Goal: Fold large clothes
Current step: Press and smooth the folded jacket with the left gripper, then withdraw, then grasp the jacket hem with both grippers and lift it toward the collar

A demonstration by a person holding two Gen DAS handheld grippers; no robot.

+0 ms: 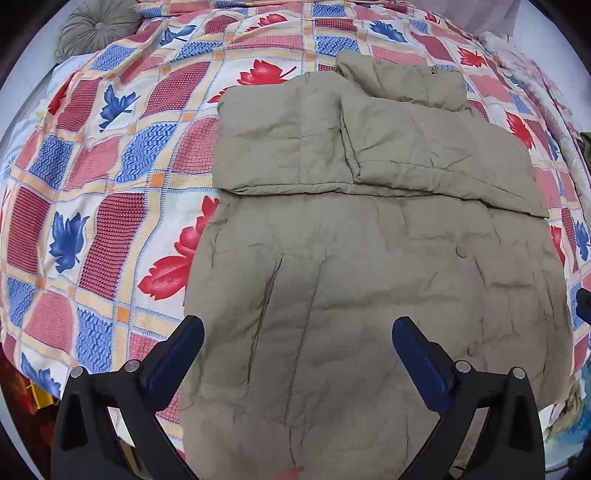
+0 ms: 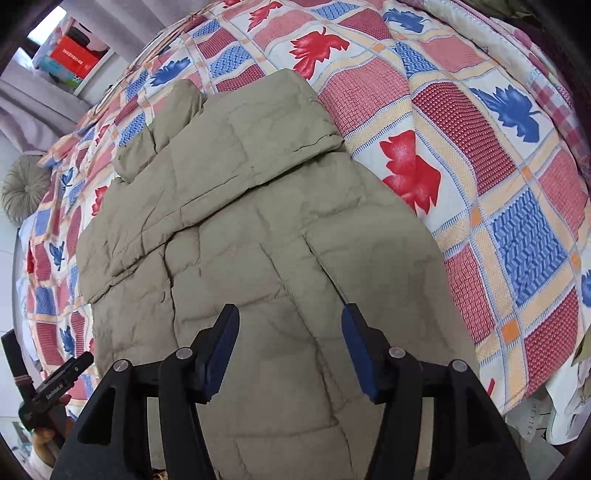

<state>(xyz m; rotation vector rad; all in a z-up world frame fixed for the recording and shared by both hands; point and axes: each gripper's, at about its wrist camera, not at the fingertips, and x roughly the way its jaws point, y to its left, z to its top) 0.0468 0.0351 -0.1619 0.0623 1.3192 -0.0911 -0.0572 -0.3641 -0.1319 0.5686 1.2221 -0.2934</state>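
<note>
Closest to us, at 6 o'clock, our left claw point(image 1: 298, 343) has its two fingers spread wide apart, with nothing between them. Our right claw point(image 2: 290, 341) is also apart, a bit less wide, and it holds nothing too. Both hang over the big tan coat point(image 1: 369, 277). The coat lies flat on the bed cover point(image 1: 110, 184) with red and blue leaves. Its sleeves are folded across the top part, toward 12 o'clock. Far off at 10 o'clock we see a round green cushion point(image 1: 98, 27).
</note>
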